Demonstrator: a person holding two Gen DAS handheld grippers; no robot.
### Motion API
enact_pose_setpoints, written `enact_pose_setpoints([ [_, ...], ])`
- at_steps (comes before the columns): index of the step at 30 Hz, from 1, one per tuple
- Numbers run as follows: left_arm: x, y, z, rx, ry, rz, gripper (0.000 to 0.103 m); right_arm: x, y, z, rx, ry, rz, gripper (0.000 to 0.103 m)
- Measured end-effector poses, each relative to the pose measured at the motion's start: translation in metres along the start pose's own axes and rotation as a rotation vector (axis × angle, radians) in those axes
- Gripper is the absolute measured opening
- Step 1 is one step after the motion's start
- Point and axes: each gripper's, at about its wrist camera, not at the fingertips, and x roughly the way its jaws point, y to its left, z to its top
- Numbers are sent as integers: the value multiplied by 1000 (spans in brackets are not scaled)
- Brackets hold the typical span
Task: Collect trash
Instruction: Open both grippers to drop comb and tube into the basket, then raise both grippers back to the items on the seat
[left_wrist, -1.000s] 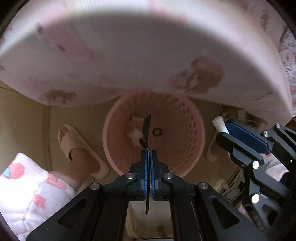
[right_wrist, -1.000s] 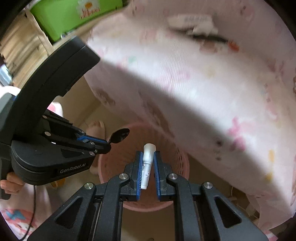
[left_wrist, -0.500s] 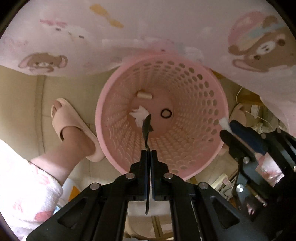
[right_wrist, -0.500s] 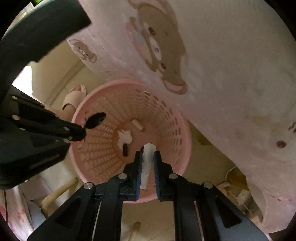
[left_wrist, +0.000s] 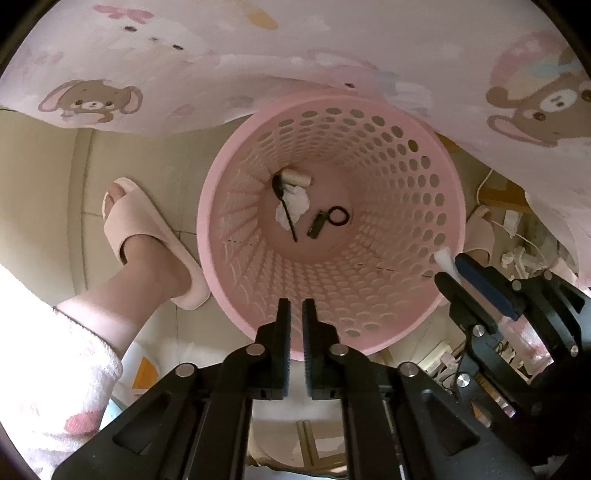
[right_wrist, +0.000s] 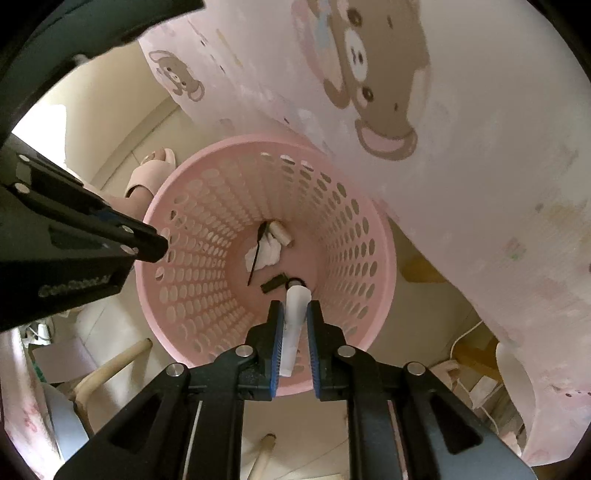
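A pink perforated basket (left_wrist: 436, 206) (right_wrist: 362, 236) stands on the floor below both grippers. On its bottom lie a black plastic spoon (left_wrist: 284, 210) (right_wrist: 255, 254), white crumpled tissue (left_wrist: 297, 201), a cork-like roll (left_wrist: 297, 179), a dark strip (left_wrist: 317, 223) and a black ring (left_wrist: 338, 216). My left gripper (left_wrist: 296, 306) is slightly open and empty above the basket's near rim. My right gripper (right_wrist: 295, 308) is shut on a small white tube (right_wrist: 293, 317) over the basket; it also shows in the left wrist view (left_wrist: 448, 273).
A pink bear-print bedsheet (left_wrist: 295, 55) (right_wrist: 461, 147) overhangs the basket's far side. The person's feet in pink slippers (left_wrist: 147, 236) stand left and right (left_wrist: 480, 232) of the basket. Cables and clutter (left_wrist: 517, 236) lie at right. Wooden legs (right_wrist: 110, 365) show below.
My left gripper has opened and let go of the black spoon, which now lies in the basket on the tissue. Both grippers have moved lower over the basket.
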Motion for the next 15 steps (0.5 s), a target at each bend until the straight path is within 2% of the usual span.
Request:
enact_pose_setpoints([
  [1,0,0,0,-4,1,3,14,1,-2,-1,5,10,-2,26],
  [2,0,0,0,-6,-1,8,22,1,-4,-2,8,12,-6,32],
  [3,-1,0,0,-8,-8,14,32,1,-4,-2,9,6,-11,34],
  [6,-9,-1,0,-3,-42,25,47,0,-5,-3,7,9,-15,34],
  [8,-15,-1,0,-2,-63,25,51,-2,-6,-3,15,5,-12,36],
  [11,-21,1,1,-6,-94,31,56,-10,-8,-5,25,-11,-25,51],
  [15,-38,2,-4,-1,-164,45,63,-33,-10,-9,26,-66,-29,55],
])
